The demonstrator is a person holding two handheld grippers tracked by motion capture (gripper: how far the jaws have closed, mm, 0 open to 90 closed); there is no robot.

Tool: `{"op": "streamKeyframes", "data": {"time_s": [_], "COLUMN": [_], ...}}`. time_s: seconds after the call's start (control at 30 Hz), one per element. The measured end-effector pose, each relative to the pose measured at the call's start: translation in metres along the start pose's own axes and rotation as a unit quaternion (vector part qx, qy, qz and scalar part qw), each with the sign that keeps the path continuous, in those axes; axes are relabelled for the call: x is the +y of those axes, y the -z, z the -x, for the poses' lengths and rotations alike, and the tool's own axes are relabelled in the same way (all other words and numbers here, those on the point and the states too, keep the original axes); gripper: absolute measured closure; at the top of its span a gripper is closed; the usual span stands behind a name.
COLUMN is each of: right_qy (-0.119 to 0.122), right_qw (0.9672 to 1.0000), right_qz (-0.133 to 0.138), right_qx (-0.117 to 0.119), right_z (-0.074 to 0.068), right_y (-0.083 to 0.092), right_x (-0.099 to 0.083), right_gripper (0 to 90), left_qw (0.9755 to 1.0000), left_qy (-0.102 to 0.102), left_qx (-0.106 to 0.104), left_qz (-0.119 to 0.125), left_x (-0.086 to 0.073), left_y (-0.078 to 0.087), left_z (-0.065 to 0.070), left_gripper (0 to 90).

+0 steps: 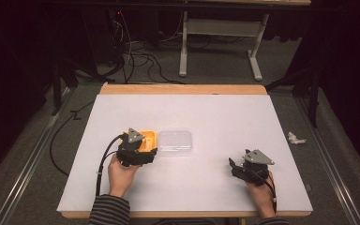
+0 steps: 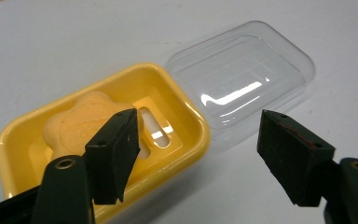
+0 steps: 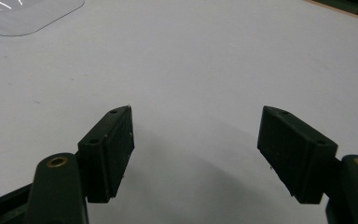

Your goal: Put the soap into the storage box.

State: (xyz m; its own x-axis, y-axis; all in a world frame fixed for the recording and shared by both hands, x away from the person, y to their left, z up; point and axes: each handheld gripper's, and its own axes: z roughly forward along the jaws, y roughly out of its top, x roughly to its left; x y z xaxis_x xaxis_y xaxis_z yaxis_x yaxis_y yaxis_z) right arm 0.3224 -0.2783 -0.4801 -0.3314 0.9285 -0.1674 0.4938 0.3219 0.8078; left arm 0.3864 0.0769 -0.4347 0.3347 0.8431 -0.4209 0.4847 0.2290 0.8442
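The soap [image 2: 86, 122] lay in the yellow dish [image 2: 186, 140] below the left claw [image 2: 198, 149], which gaped empty; the clear lid [image 2: 242, 79] beyond remained off.

Yellow soap dish [image 2: 193, 135]; orange soap [image 2: 81, 121]; clear lid [image 2: 256, 60]; white table [image 1: 225, 112].
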Motion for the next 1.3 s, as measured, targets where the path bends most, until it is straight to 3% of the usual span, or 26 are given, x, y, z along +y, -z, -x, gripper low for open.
{"op": "streamKeyframes", "data": {"time_s": [1.3], "right_qy": [0.004], "right_qw": [1.0000], "right_qz": [-0.001], "right_qx": [-0.001], "right_z": [0.000], "right_y": [0.000], "right_x": [0.000], "right_gripper": [27.5], "left_qw": [0.9995], "left_qy": [0.005], "left_qx": [-0.032], "left_qz": [-0.006], "left_x": [-0.014], "left_y": [0.012], "left_z": [0.019], "left_gripper": [28.7]}}
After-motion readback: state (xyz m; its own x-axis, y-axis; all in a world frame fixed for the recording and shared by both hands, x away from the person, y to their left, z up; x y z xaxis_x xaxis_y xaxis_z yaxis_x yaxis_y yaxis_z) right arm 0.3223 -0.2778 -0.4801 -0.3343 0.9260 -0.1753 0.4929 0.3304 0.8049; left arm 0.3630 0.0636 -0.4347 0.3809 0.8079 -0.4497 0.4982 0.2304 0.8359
